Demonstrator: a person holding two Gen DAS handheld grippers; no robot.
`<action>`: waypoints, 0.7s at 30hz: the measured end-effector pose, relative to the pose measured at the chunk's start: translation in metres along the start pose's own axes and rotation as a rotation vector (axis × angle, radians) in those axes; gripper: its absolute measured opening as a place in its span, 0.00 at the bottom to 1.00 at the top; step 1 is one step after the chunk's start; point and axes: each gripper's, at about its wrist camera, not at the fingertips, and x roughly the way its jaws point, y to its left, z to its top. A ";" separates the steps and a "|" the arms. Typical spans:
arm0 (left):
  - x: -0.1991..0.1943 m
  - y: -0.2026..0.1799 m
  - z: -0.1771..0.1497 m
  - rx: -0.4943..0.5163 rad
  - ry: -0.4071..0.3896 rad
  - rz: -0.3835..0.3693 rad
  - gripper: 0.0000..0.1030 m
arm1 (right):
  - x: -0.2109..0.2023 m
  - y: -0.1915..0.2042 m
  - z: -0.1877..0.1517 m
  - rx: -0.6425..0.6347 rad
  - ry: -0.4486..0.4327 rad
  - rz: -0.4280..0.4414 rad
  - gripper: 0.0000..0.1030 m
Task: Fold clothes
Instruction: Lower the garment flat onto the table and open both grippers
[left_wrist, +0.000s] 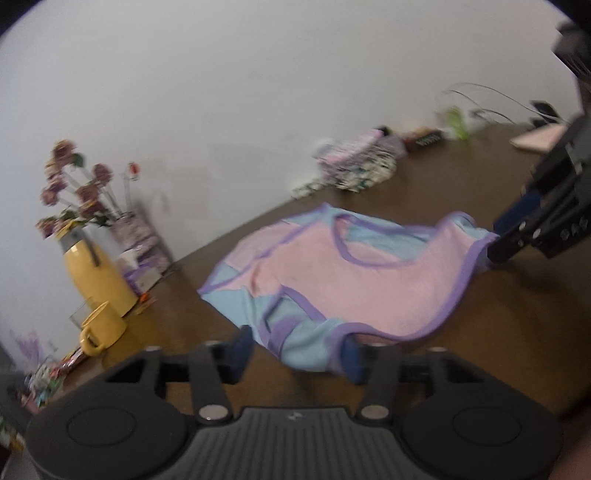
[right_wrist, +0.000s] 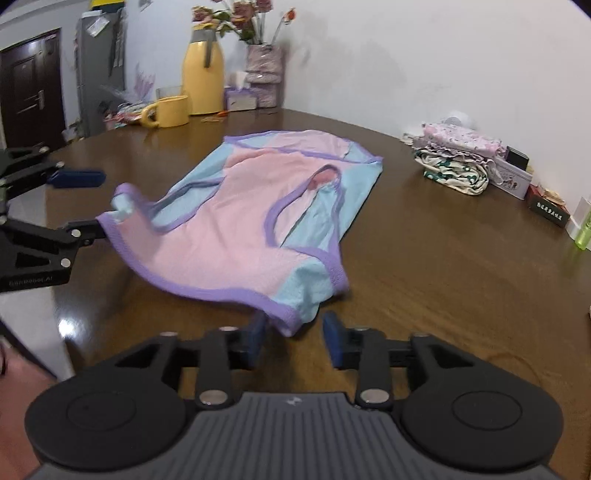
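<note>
A small pink and light-blue garment with purple trim (left_wrist: 332, 273) lies spread on the brown wooden table (left_wrist: 480, 350); it also shows in the right wrist view (right_wrist: 251, 210). My left gripper (left_wrist: 297, 350) is open, its blue fingers either side of the garment's near corner. In the right wrist view the left gripper (right_wrist: 92, 201) is at the garment's left corner, jaws apart. My right gripper (right_wrist: 295, 334) is open, with the garment's near purple hem corner between its fingers. In the left wrist view the right gripper (left_wrist: 496, 236) touches the garment's far right corner.
A stack of folded patterned clothes (right_wrist: 458, 162) sits by the wall, with small boxes (right_wrist: 517, 177) and a green bottle (right_wrist: 583, 232) beside it. A yellow thermos (right_wrist: 203, 74), yellow mug (right_wrist: 170, 110), tissue box and flower vase (right_wrist: 264, 70) stand at the table's far end.
</note>
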 end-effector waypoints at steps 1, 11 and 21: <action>-0.004 0.003 -0.004 0.005 -0.002 -0.035 0.54 | -0.007 -0.003 -0.002 0.007 0.003 0.026 0.35; -0.005 0.059 0.004 -0.227 -0.005 -0.243 0.63 | 0.002 -0.026 0.032 0.087 -0.078 0.113 0.35; 0.048 0.043 -0.003 -0.182 0.179 -0.239 0.18 | 0.063 -0.024 0.042 -0.009 0.084 0.124 0.05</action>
